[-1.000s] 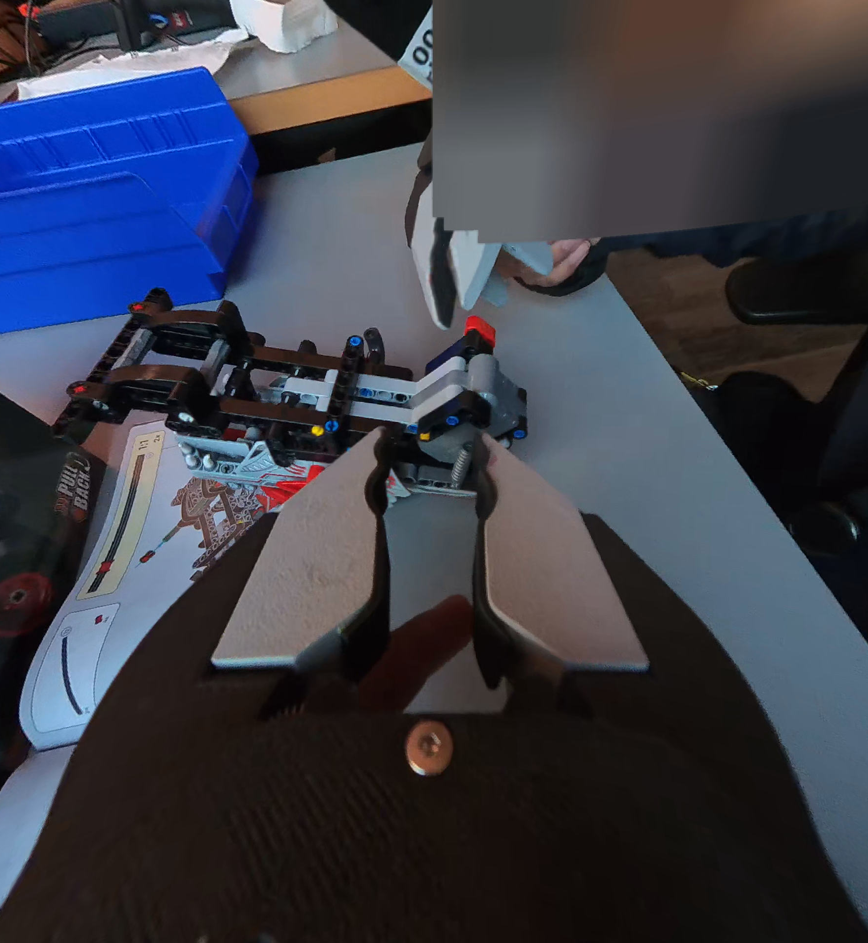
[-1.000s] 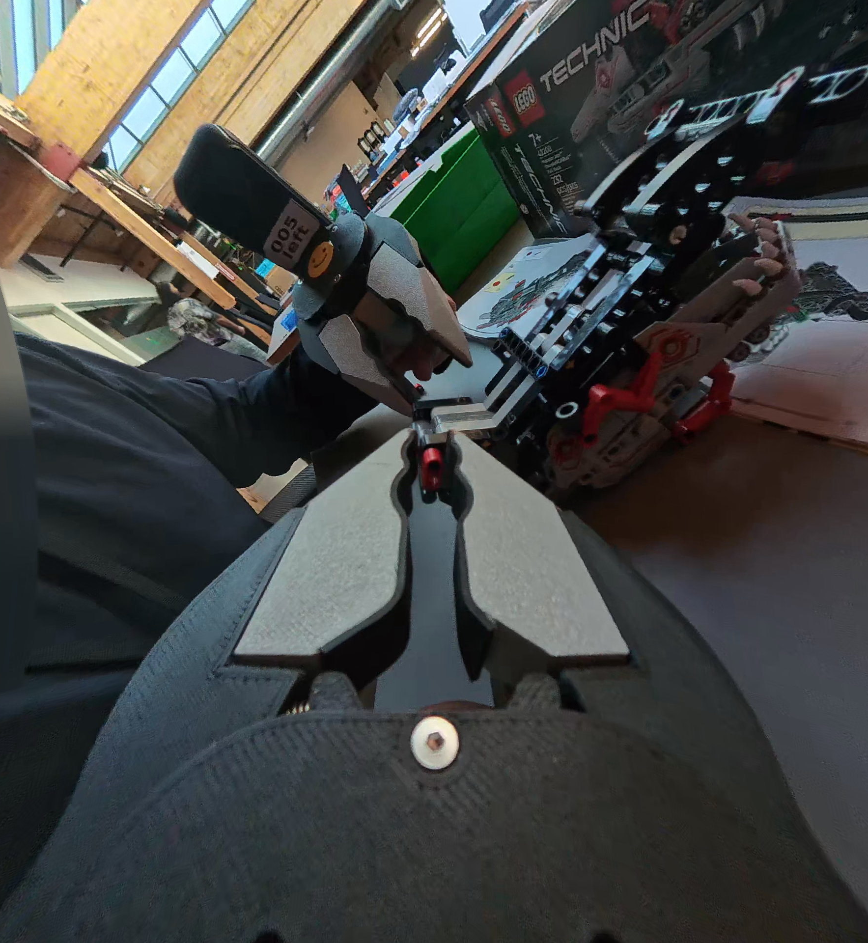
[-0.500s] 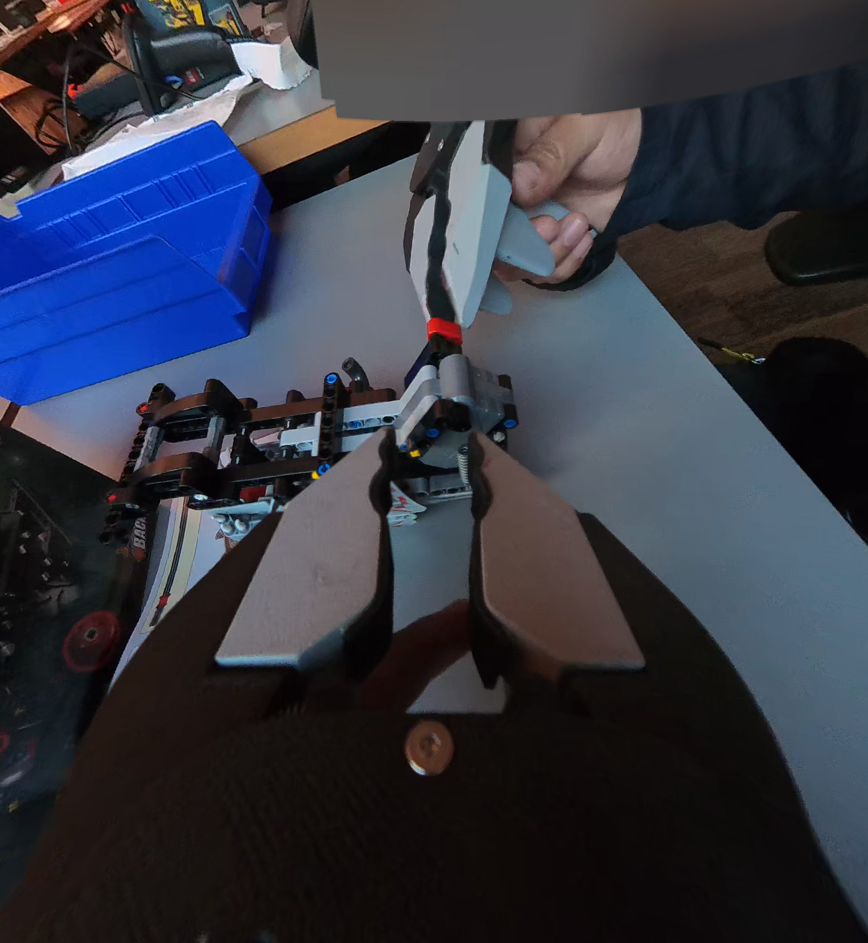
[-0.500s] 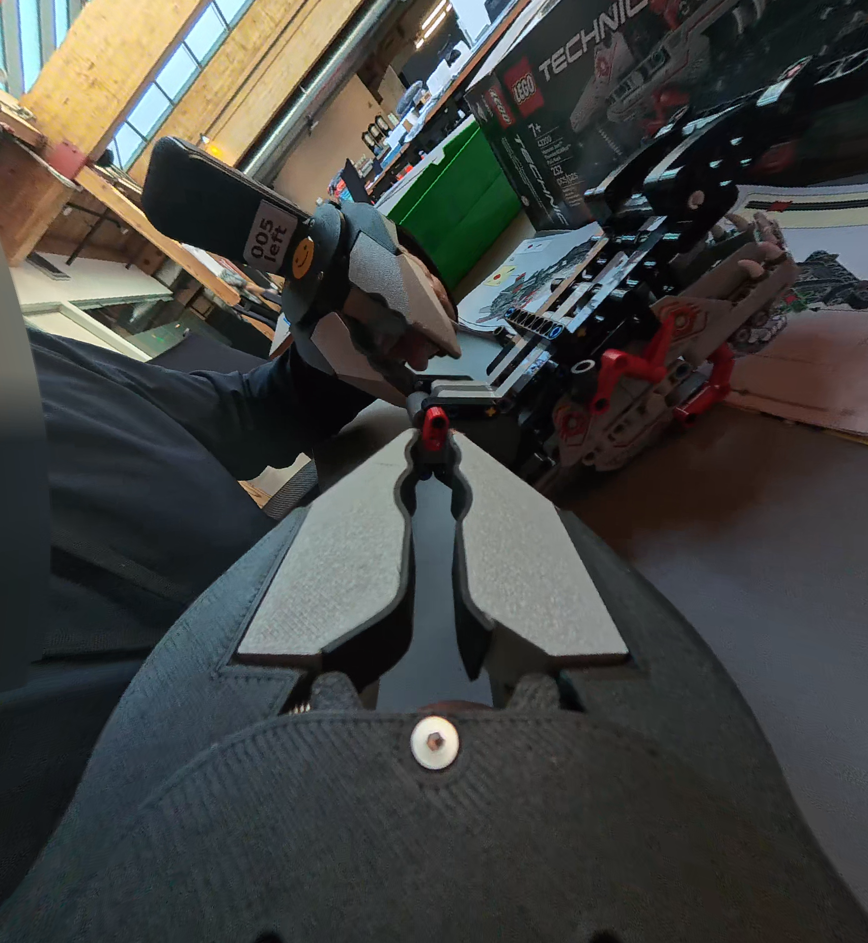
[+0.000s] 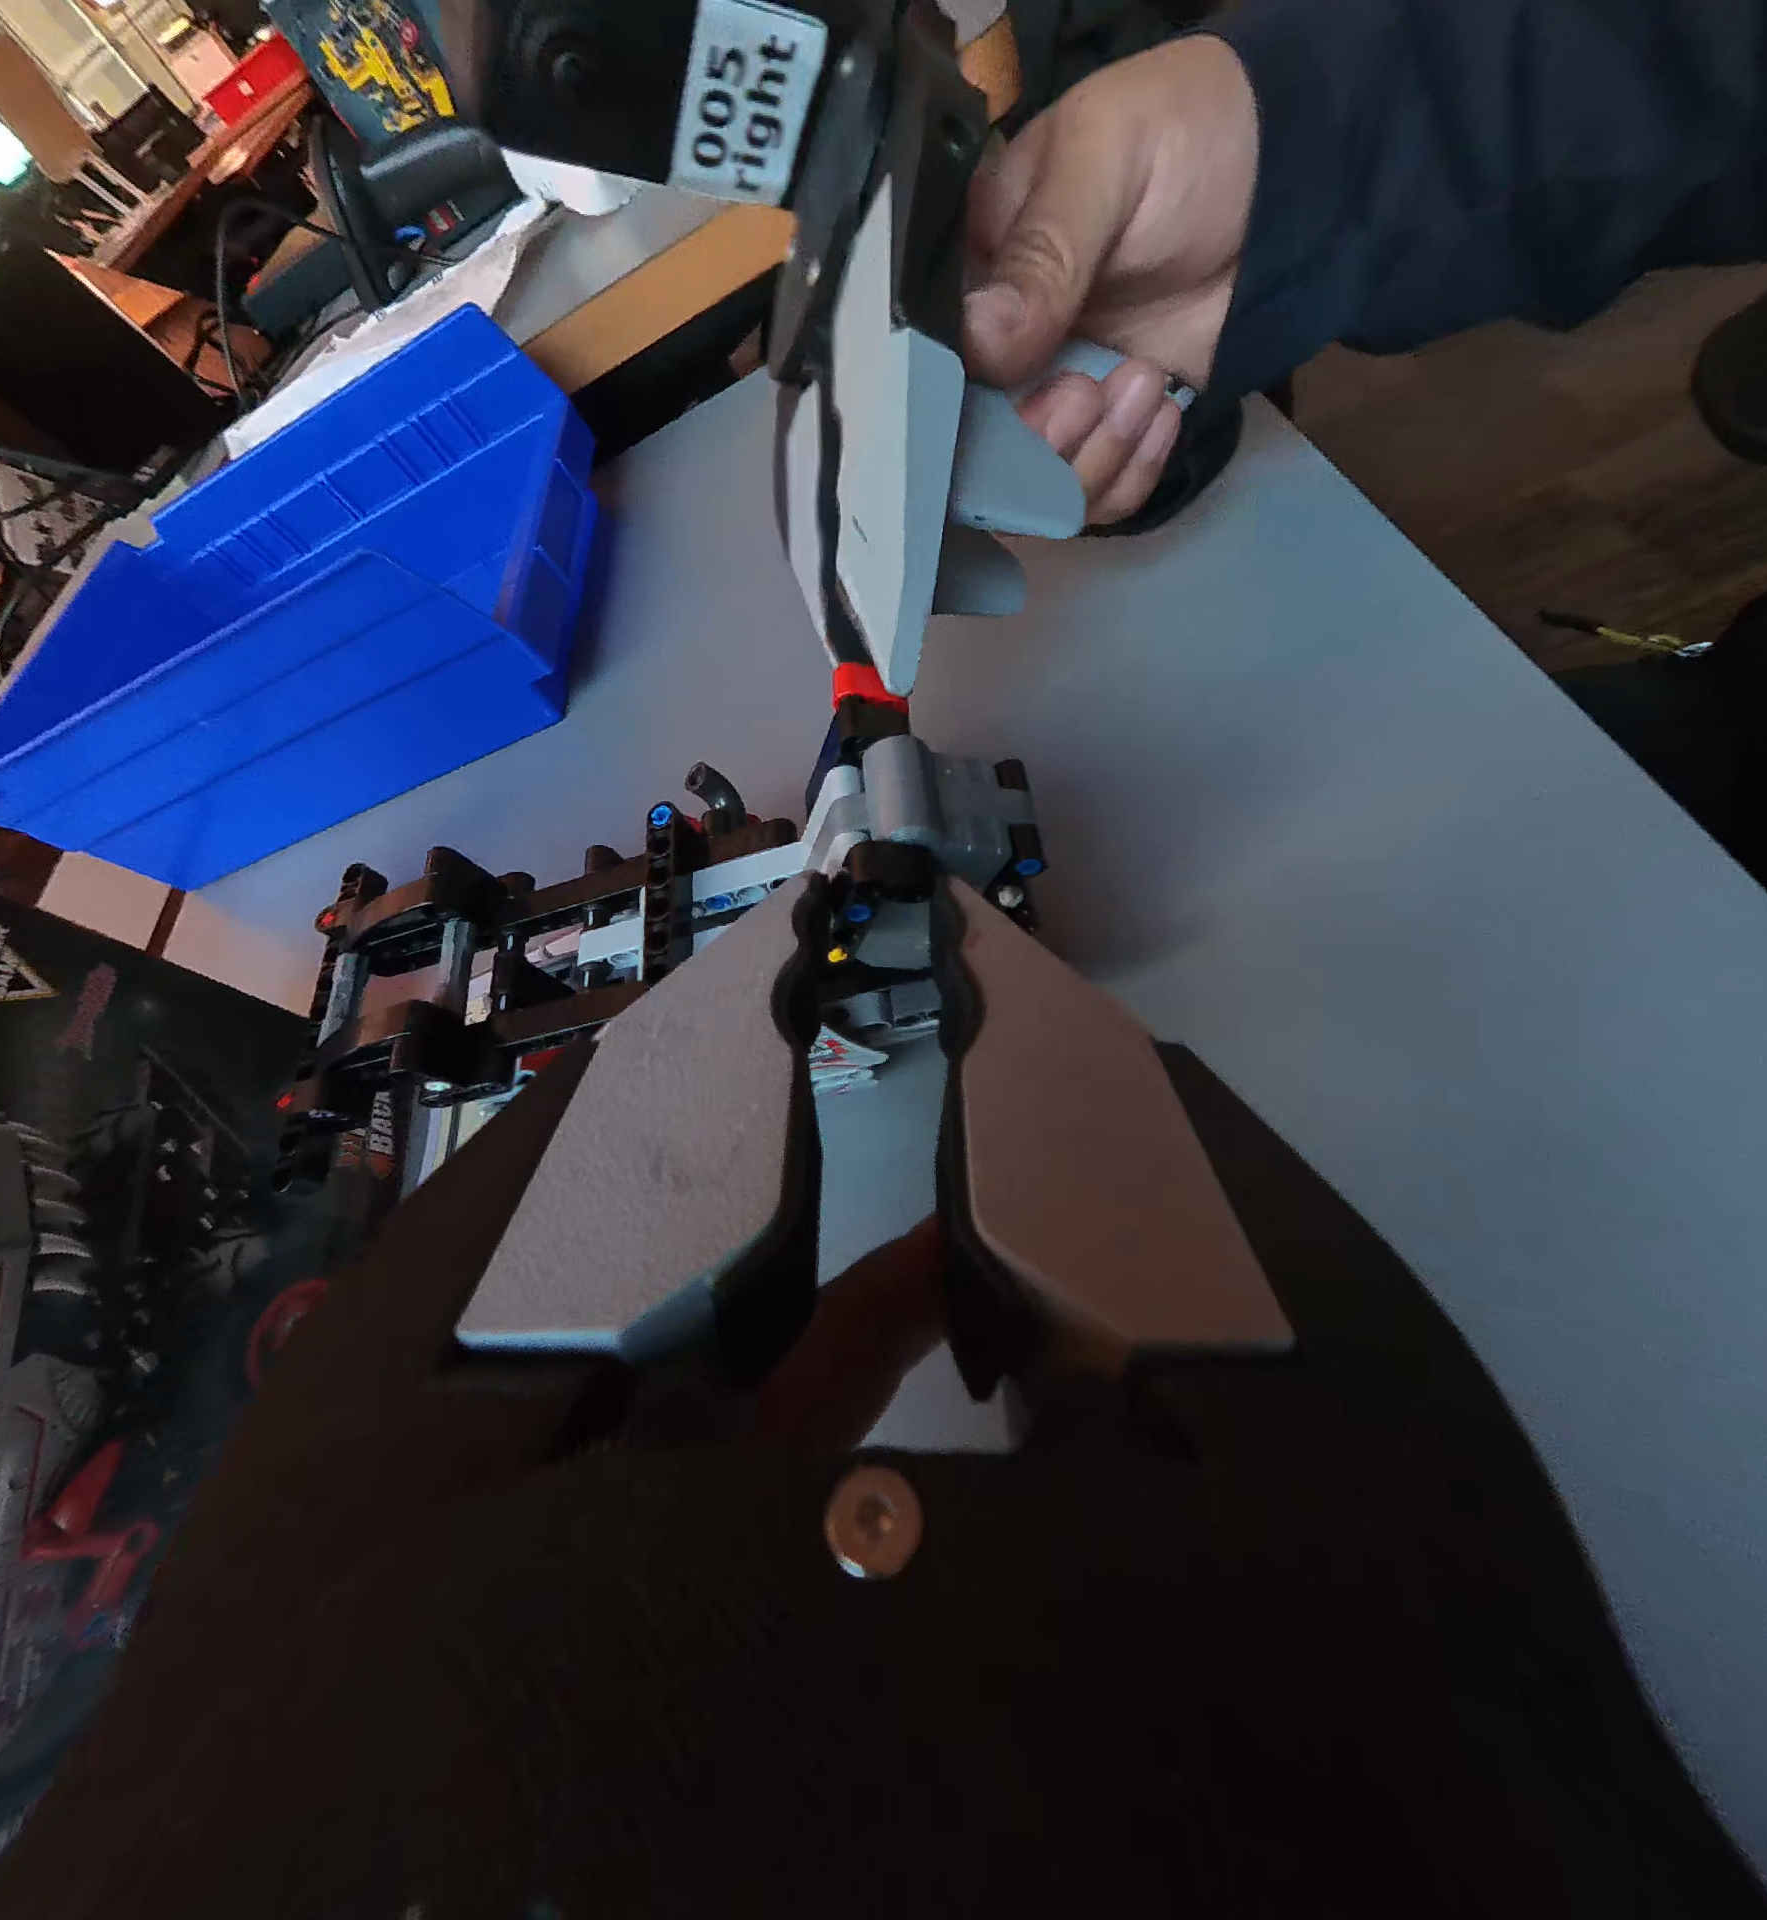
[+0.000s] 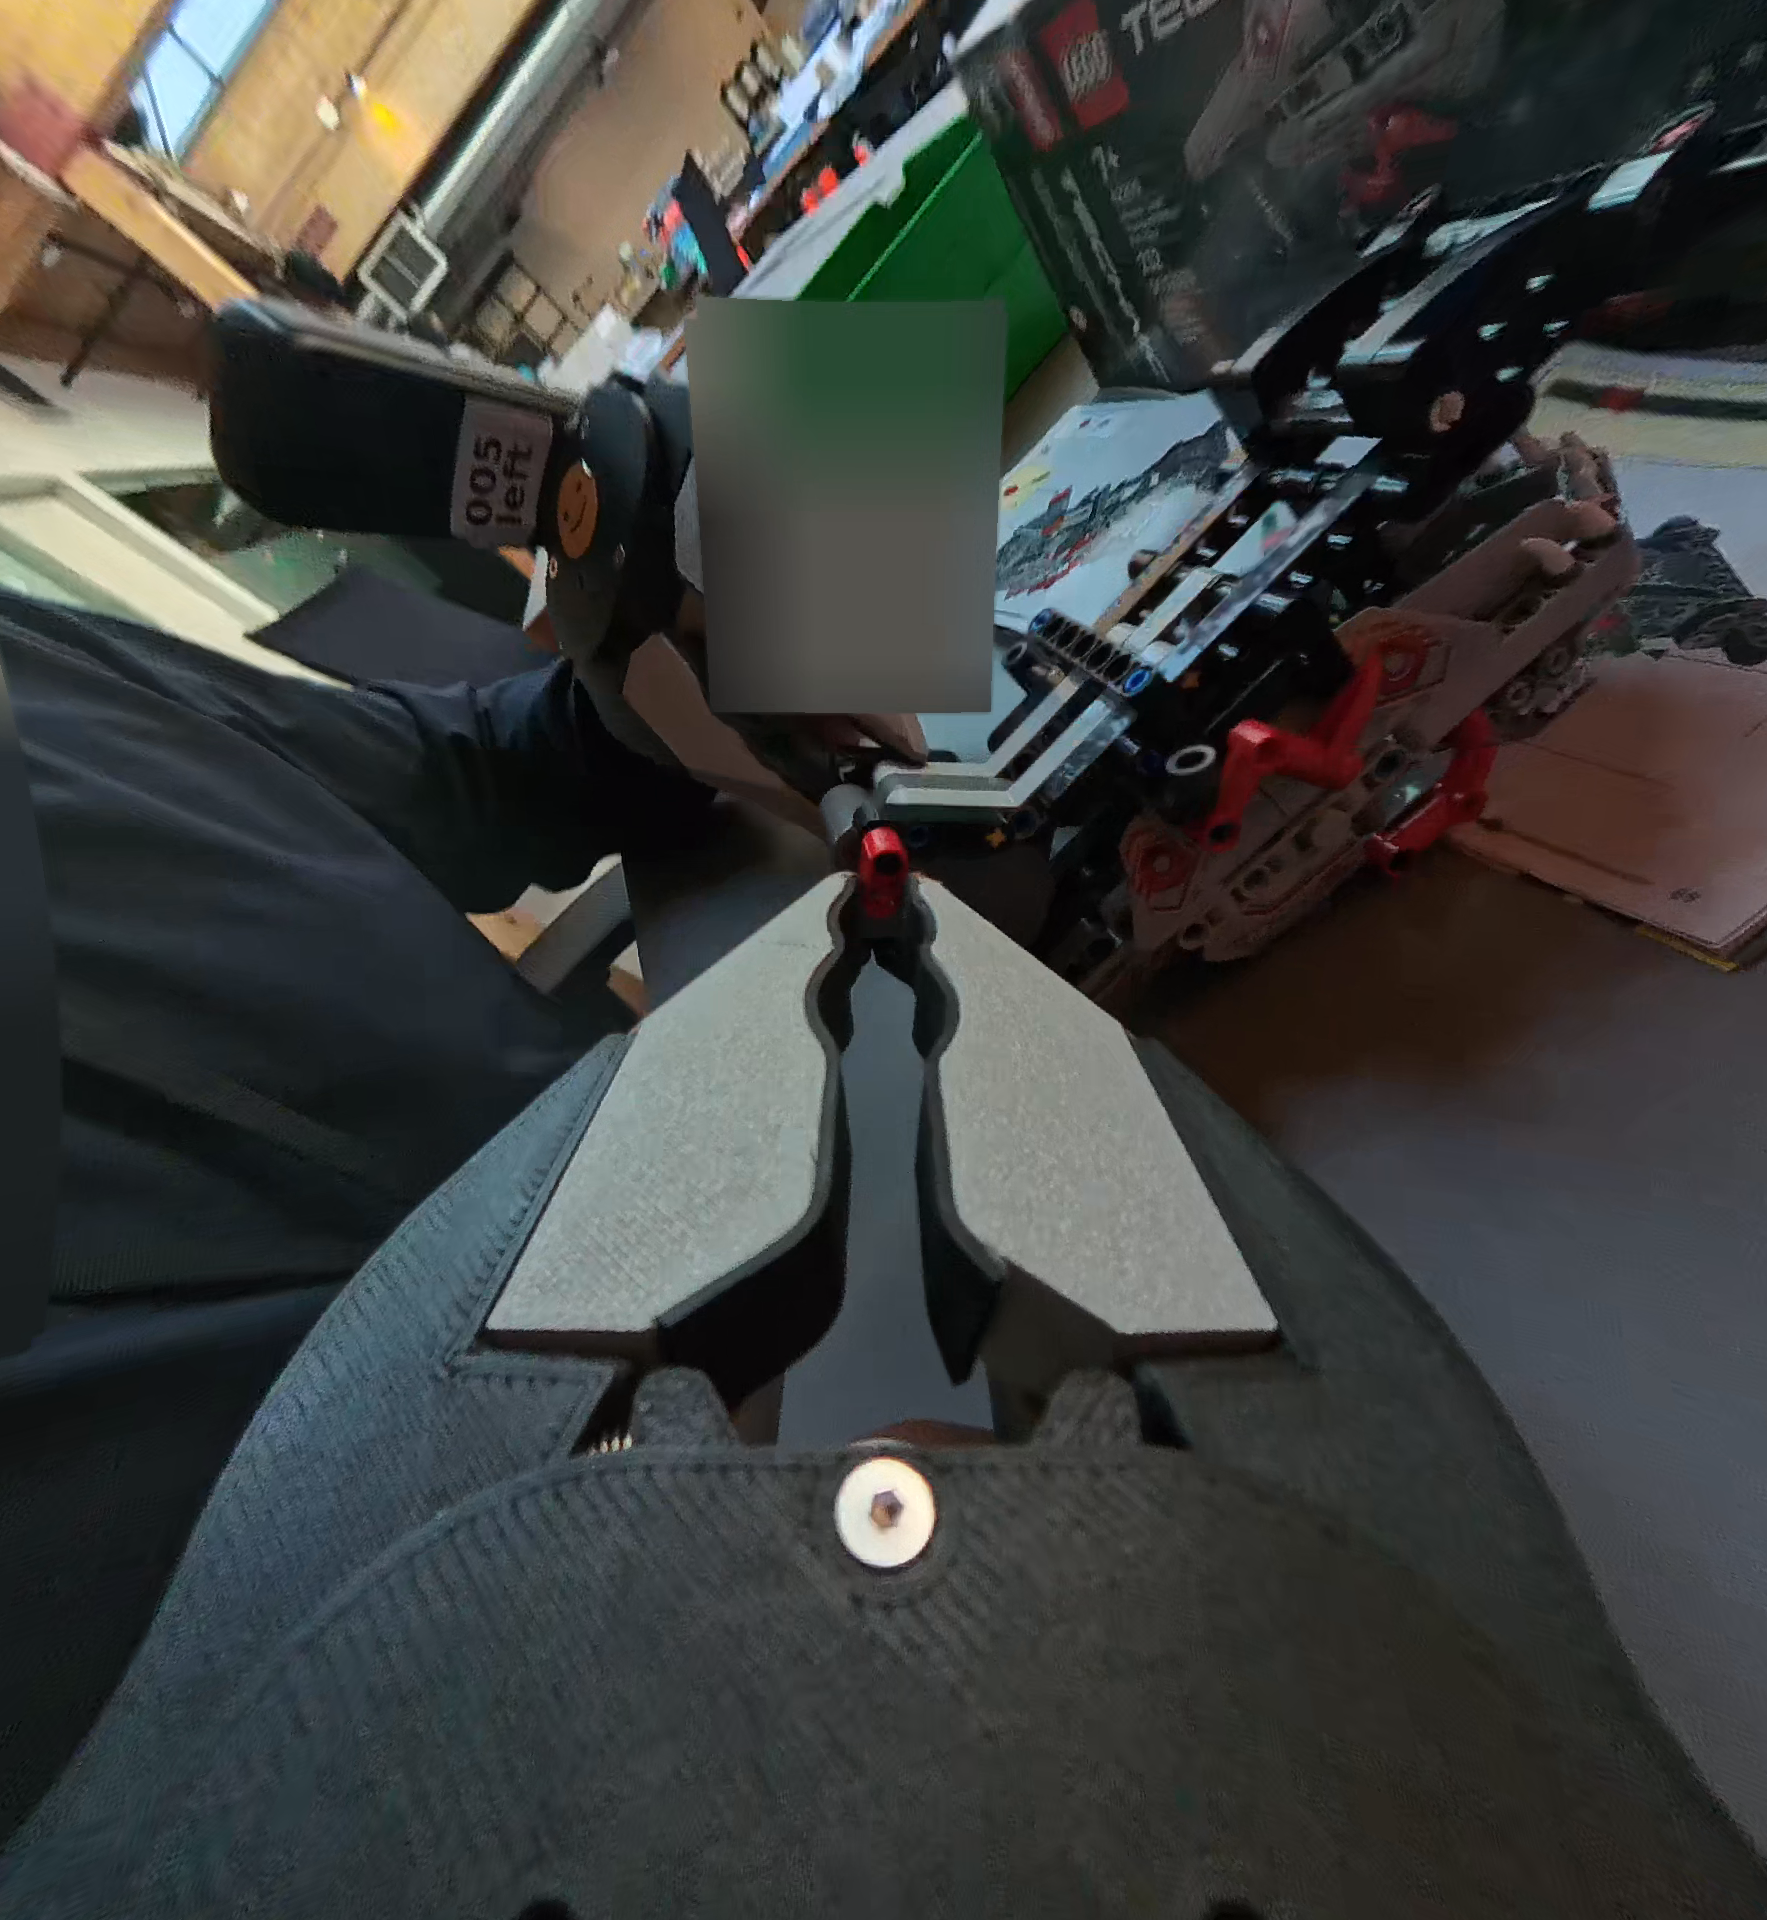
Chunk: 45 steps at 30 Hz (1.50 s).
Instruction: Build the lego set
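A black, grey and white lego chassis (image 5: 567,925) lies on the grey table (image 5: 1430,987). My left gripper (image 5: 879,935) is shut on the chassis's near grey-and-black end. My right gripper (image 5: 863,665) comes down from above, held by a hand, and is shut on a small red piece (image 5: 866,683). The piece sits right on top of the grey block at that end. In the right wrist view the red piece (image 6: 881,868) is pinched at the tips of the right gripper (image 6: 884,904), touching the chassis (image 6: 1274,665). The left gripper's fingers are hidden there by a blurred patch.
A blue bin (image 5: 318,644) stands behind the chassis at the left. A dark lego box (image 5: 48,1195) and an instruction booklet (image 6: 1637,810) lie by the model. A green bin (image 6: 920,239) is farther back. The table edge (image 5: 1481,623) runs along the right. The tips of both grippers are at nearly the same place.
My right gripper has brought the red piece down from beside the model onto its grey end block. My left gripper has stayed on the model's end while its view tilted.
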Tool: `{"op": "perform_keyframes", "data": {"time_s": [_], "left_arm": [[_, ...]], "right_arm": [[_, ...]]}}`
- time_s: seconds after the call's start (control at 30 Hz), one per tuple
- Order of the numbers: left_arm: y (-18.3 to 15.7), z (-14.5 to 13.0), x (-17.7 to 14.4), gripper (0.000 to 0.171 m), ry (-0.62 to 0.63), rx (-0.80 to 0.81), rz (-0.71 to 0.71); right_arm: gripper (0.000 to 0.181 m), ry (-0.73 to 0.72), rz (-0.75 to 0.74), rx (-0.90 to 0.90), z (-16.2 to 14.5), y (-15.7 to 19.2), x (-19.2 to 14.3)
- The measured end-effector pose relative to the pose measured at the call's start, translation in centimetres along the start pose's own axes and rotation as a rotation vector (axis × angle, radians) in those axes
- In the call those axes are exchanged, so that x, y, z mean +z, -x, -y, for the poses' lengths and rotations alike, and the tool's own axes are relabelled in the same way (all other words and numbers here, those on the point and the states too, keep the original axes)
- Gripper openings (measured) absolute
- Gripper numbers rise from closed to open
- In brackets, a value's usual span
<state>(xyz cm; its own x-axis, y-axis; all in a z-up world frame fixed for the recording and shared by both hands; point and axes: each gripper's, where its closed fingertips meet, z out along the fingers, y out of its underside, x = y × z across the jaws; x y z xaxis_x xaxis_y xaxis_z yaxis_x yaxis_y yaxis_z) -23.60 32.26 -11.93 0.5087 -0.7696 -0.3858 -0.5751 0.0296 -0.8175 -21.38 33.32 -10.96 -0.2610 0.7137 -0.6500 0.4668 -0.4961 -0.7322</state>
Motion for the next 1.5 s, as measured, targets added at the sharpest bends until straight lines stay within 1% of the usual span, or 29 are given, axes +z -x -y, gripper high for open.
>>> {"op": "perform_keyframes", "data": {"time_s": [0.17,0.27,0.37,0.5,0.57,0.6,0.67,0.7,0.73,0.87,0.93,1.03,1.1,1.17,1.27,1.33,1.4,1.5], "left_arm": [[-0.2,-0.2,-0.3,0.016,0.011,0.019,-0.074],[-0.1,-0.3,-0.4,0.016,0.018,0.014,-0.072],[-0.6,-0.6,-0.5,0.016,0.033,0.04,-0.086],[-0.3,-0.6,-0.6,0.017,0.046,0.007,-0.074],[0.3,-0.6,-1.1,0.018,0.052,0.0,-0.035],[0.3,-0.6,-1.4,0.024,0.047,-0.015,-0.035],[0.3,-0.5,-2.2,0.03,0.05,-0.049,-0.02],[0.4,-0.5,-2.8,0.036,0.056,-0.064,-0.004],[0.5,-0.4,-3.5,0.041,0.063,-0.086,0.018],[-0.3,-0.1,-7.7,0.041,0.064,-0.198,0.079],[-0.9,-0.3,-10.3,0.042,0.071,-0.263,0.141],[-2.7,-1.9,-14.1,0.043,0.146,-0.347,0.212],[-4.0,-4.1,-16.1,0.042,0.237,-0.396,0.261],[-5.2,-6.1,-17.6,0.041,0.287,-0.461,0.298],[-7.0,-8.4,-18.6,0.039,0.316,-0.554,0.326],[-8.0,-9.9,-18.9,0.038,0.341,-0.594,0.349],[-9.1,-11.0,-18.8,0.039,0.35,-0.624,0.352],[-10.2,-12.7,-19.1,0.043,0.402,-0.659,0.402]], "right_arm": [[0.003,0.184,0.042,-0.033,-0.4,0.3,0.6],[0.003,0.242,0.027,-0.061,-0.5,0.2,0.9],[0.003,0.28,0.055,-0.063,-1.2,0.5,1.1],[0.007,0.239,0.047,-0.078,-1.3,0.6,0.6],[0.007,0.223,-0.009,-0.111,-1.6,0.2,-0.1],[0.01,0.202,-0.031,-0.119,-1.6,0.0,-0.4],[0.013,0.116,-0.029,-0.114,-1.2,0.5,-1.3],[0.014,0.074,-0.035,-0.118,-1.0,0.6,-1.8],[0.017,0.046,-0.062,-0.13,-1.1,0.4,-2.3],[0.03,0.014,-0.224,-0.191,-2.7,-1.0,-3.8],[0.037,0.015,-0.279,-0.211,-3.7,-1.3,-4.2],[0.04,0.007,-0.346,-0.27,-4.5,-0.9,-4.6],[0.041,0.007,-0.386,-0.312,-4.8,-0.2,-4.6],[0.044,0.01,-0.409,-0.332,-4.9,0.4,-4.4],[0.049,-0.02,-0.432,-0.378,-4.2,1.6,-3.7],[0.048,-0.039,-0.461,-0.408,-3.3,2.1,-3.2],[0.044,-0.035,-0.441,-0.414,-2.6,2.9,-1.9],[0.041,-0.051,-0.438,-0.438,-1.4,3.9,-0.2]]}}
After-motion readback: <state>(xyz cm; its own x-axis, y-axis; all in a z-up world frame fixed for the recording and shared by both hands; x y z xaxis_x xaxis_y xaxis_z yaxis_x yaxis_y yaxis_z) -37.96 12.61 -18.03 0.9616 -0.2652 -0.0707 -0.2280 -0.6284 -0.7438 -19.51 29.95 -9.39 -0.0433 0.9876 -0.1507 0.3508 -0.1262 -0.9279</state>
